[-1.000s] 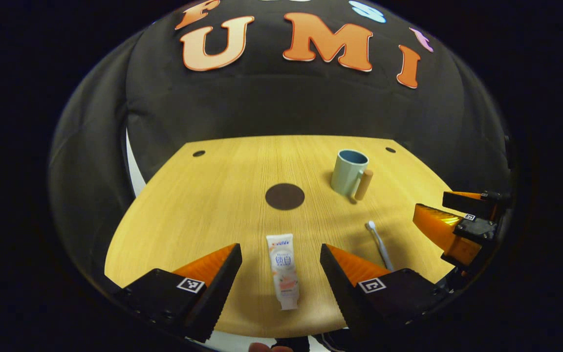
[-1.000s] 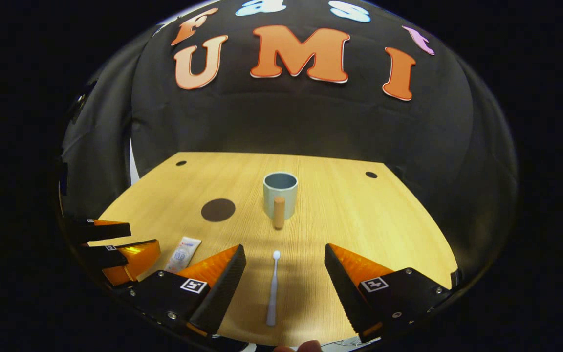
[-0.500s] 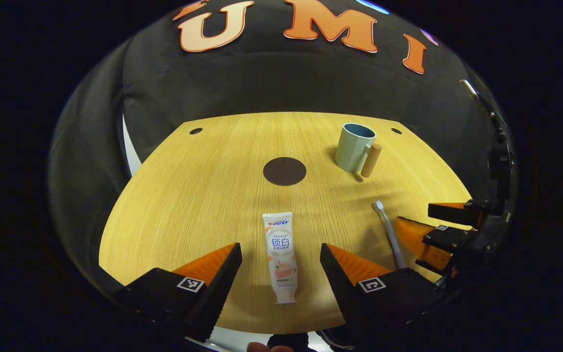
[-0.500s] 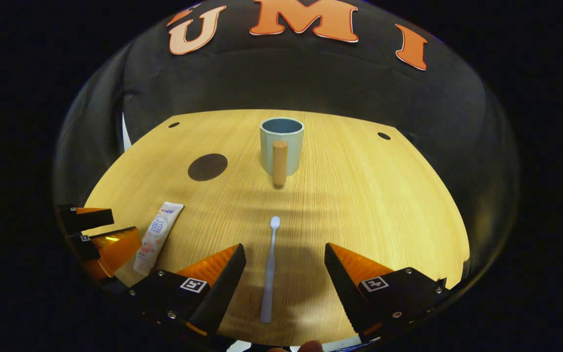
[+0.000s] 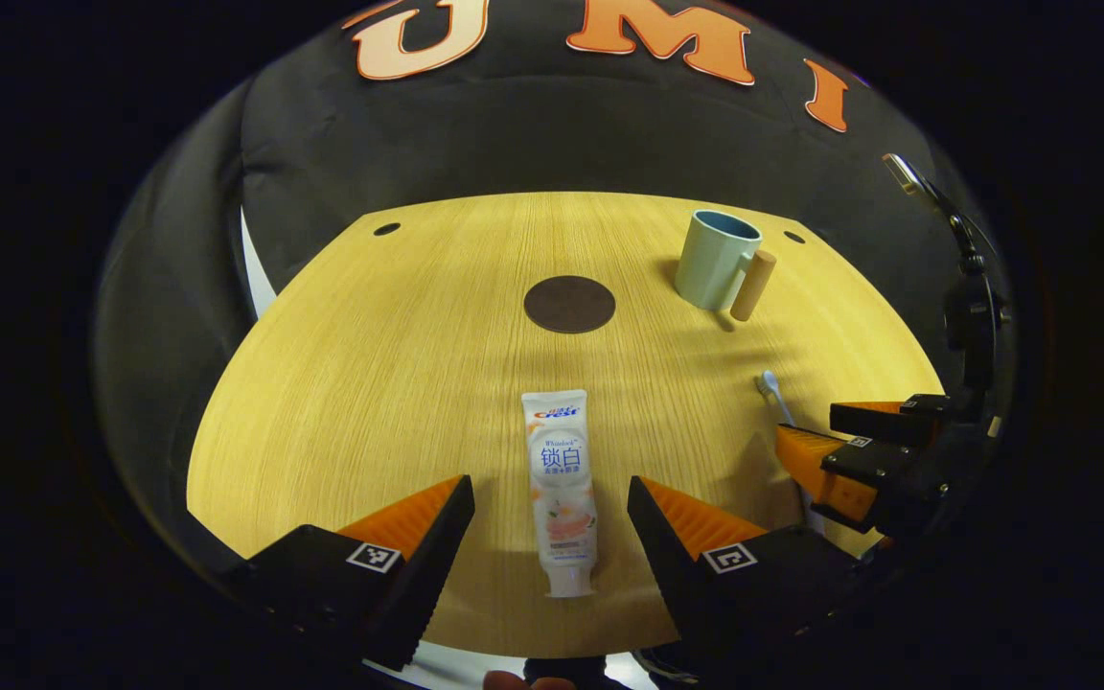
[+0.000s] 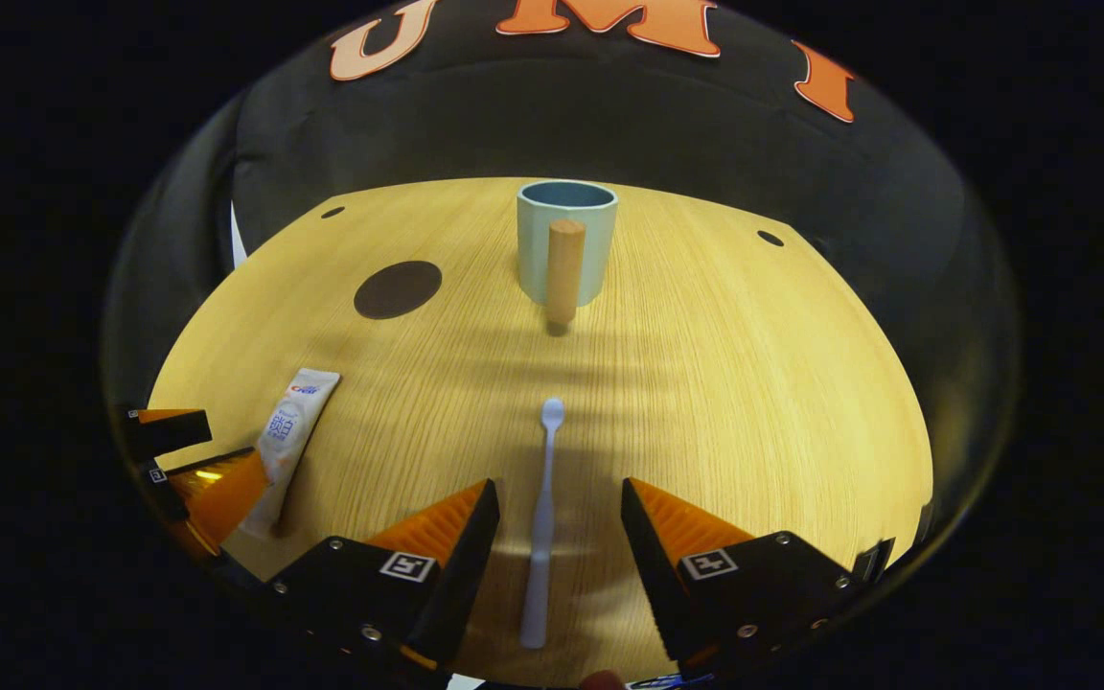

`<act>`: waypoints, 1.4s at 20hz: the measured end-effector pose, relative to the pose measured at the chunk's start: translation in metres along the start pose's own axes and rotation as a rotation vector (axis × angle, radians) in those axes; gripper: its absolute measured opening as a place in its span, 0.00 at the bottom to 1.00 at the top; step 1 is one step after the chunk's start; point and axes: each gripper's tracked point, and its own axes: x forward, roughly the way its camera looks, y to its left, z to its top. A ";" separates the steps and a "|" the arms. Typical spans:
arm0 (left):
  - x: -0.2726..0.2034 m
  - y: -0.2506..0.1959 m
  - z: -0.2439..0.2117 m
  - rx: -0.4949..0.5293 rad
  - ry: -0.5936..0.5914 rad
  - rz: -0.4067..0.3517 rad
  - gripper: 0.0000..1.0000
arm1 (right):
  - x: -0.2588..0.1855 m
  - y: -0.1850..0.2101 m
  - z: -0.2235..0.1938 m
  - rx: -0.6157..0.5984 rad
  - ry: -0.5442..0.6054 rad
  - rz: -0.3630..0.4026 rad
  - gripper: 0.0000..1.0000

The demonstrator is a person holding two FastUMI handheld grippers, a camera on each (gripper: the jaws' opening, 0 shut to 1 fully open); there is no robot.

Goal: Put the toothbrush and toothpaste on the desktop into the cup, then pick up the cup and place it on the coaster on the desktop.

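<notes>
A white toothpaste tube [image 5: 560,484] lies flat on the wooden desktop, between the open fingers of my left gripper [image 5: 549,498], untouched. The same toothpaste tube [image 6: 286,436] appears at the left of the right gripper view, beside the left gripper [image 6: 183,460]. A pale toothbrush [image 6: 542,522] lies lengthwise between the fingers of my right gripper [image 6: 560,503], which is open and straddles its handle. Its toothbrush head [image 5: 769,385] peeks out by the right gripper [image 5: 854,446] in the left gripper view. The light green cup [image 6: 566,244] with a wooden handle stands upright farther back. A dark round coaster [image 5: 569,304] lies mid-table.
The wooden desktop [image 5: 399,364] has a curved near edge and small dark holes [image 5: 385,229] near its back corners. The booth's black cloth wall rises behind it. A thin cable or stand [image 5: 954,240] shows at the far right of the left gripper view.
Both grippers have come lower and forward over the table. The right gripper's fingers have narrowed a little around the toothbrush handle. The toothpaste, toothbrush, cup and coaster lie where they were.
</notes>
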 end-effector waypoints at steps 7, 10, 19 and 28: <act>0.008 0.004 -0.004 -0.007 0.014 0.003 0.98 | 0.009 0.006 -0.007 -0.007 0.051 0.002 0.40; 0.010 0.005 -0.007 -0.014 0.023 -0.002 0.99 | 0.007 0.011 -0.008 -0.028 0.056 0.013 0.23; 0.014 0.001 -0.014 -0.011 0.047 -0.015 0.98 | 0.003 0.011 -0.003 0.042 0.069 0.032 0.04; 0.024 -0.006 -0.016 0.014 0.066 -0.013 0.98 | -0.025 0.006 0.035 0.058 -0.039 0.037 0.04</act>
